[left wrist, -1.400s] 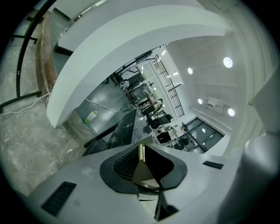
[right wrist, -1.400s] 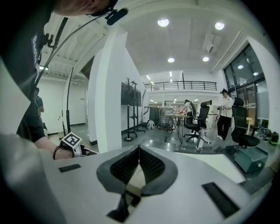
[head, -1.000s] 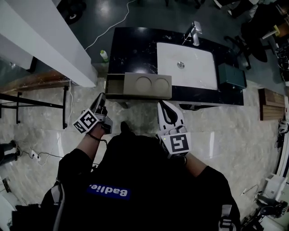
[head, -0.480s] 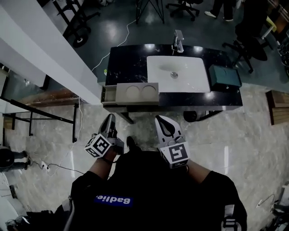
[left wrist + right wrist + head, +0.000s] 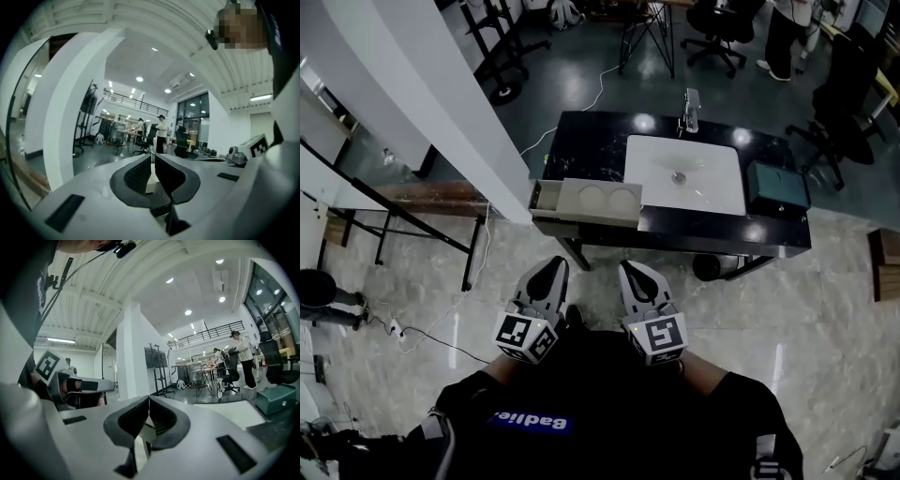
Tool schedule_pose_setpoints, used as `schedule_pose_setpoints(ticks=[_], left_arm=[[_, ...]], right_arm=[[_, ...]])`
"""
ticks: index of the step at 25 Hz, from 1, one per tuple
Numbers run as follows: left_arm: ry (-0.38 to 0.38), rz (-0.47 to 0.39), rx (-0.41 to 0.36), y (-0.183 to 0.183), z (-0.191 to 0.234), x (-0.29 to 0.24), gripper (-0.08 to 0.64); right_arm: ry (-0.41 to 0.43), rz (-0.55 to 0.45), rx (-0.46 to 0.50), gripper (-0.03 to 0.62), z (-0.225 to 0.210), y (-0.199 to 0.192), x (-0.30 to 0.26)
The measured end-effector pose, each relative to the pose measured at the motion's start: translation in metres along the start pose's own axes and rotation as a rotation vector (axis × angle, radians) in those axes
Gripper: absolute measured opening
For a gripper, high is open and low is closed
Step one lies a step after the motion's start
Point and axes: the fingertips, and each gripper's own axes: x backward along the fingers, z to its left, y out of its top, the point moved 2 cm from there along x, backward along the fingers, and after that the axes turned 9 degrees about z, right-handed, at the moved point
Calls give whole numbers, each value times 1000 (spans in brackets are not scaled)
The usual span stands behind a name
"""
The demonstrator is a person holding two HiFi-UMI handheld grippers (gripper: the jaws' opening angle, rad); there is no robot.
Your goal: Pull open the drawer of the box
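The beige box (image 5: 598,202), with two round hollows in its top, lies on the left part of the black table (image 5: 581,141). Its drawer (image 5: 544,197) sticks out a little at the box's left end. Both grippers hang over the floor, well short of the table and close to the person's body. My left gripper (image 5: 554,268) is shut and empty, its tips meeting in the left gripper view (image 5: 153,158). My right gripper (image 5: 631,271) is likewise shut on nothing (image 5: 149,401). Neither touches the box.
A white sink (image 5: 684,175) with a faucet (image 5: 689,109) fills the table's middle; a dark green box (image 5: 776,188) sits at its right. A white pillar (image 5: 441,103) and a wooden bench (image 5: 422,197) stand to the left. Office chairs and people are beyond the table.
The view has pulled back from the table. Both grippers have dropped toward the body and the left one has swung right, closer to the right one. The box looks unchanged.
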Motion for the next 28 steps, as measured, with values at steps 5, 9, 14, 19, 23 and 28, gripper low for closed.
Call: schedule_pose_setpoints(ticks=[5,9,14,19,23,28], left_arm=[[-117,28,-117,-8,-27,-6,28],[-217,29,-181,-2,-39,-7,28],[-346,55,-196,-3,-37,-3,0],[-469,71,-276,-7,-36,1,0],[-516,75,-289,-6,-31,3,0],[-544,71,-303,-11,-21,6,0]], right_arm=[[-41,-2,20,0,8,3,6],[-111,17,7,0,14,3,10],[-180,38,35,0,30,9,7],[-235,44,18,0,42,7,-1],[-264,51,29,0,50,9,-11],[-280,46,29,0,57,13,-15]])
